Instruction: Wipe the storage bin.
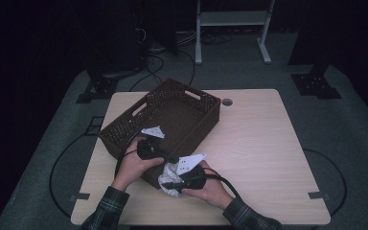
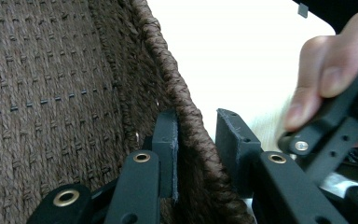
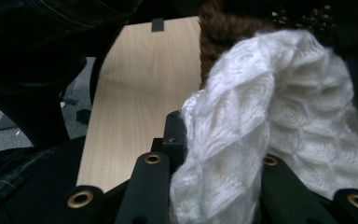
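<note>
A brown woven basket stands at the table's left middle. My left gripper is at its near rim. In the left gripper view my left gripper has the braided rim clamped between its jaws, one pad inside the wall. My right gripper sits just outside the basket's near corner, shut on a crumpled white knitted cloth. In the right gripper view the cloth bulges from my right gripper and hides the right jaw, with the basket behind it.
The light wooden table is bare to the right of the basket, with a cable hole at the back. The right hand and its gripper are close beside my left jaws. Cables trail off the near edge.
</note>
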`<act>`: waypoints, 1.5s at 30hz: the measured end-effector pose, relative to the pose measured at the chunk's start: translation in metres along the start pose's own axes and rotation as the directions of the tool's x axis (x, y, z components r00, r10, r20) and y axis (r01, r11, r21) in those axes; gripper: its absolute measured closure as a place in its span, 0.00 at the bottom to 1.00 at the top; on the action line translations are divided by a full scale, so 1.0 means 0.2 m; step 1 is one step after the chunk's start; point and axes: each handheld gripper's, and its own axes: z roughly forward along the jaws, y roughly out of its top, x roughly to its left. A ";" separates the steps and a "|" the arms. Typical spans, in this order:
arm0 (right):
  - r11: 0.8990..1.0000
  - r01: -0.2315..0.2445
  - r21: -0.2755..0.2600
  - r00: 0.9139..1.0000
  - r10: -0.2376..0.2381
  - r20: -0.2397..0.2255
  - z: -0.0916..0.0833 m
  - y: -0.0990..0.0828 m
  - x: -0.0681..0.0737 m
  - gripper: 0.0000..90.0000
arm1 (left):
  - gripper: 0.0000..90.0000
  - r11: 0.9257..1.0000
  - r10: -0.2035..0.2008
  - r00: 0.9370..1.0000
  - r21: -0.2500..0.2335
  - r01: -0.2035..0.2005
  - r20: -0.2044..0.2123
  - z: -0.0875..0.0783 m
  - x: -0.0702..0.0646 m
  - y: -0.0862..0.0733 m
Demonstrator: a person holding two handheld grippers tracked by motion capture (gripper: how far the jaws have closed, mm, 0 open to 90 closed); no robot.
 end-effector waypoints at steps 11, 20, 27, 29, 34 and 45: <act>0.998 0.020 -0.054 0.999 -0.022 -0.037 -0.02 0.05 0.05 0.84 | 0.77 1.000 -0.001 1.000 0.001 0.001 -0.001 0.00 0.00 0.00; 1.000 -0.003 0.018 0.999 0.004 -0.038 0.08 -0.04 0.02 0.84 | 0.77 1.000 -0.003 1.000 0.000 0.003 -0.001 0.00 0.00 0.00; 0.997 -0.034 0.074 0.999 0.037 -0.029 0.13 -0.12 -0.03 0.84 | 0.77 1.000 -0.003 1.000 0.000 0.003 -0.002 0.00 0.00 0.00; 0.996 -0.040 0.074 0.999 0.042 -0.031 0.12 -0.13 -0.04 0.84 | 0.77 1.000 -0.004 1.000 -0.001 0.004 -0.002 0.00 0.00 0.00; 0.997 -0.043 0.066 0.999 0.043 -0.004 0.06 -0.13 -0.04 0.84 | 0.77 1.000 -0.002 1.000 0.002 0.002 -0.002 0.00 0.00 0.00; 0.997 -0.065 0.050 0.994 0.060 0.095 -0.16 -0.18 -0.07 0.83 | 0.77 1.000 -0.006 1.000 0.002 0.006 -0.002 0.00 0.00 0.00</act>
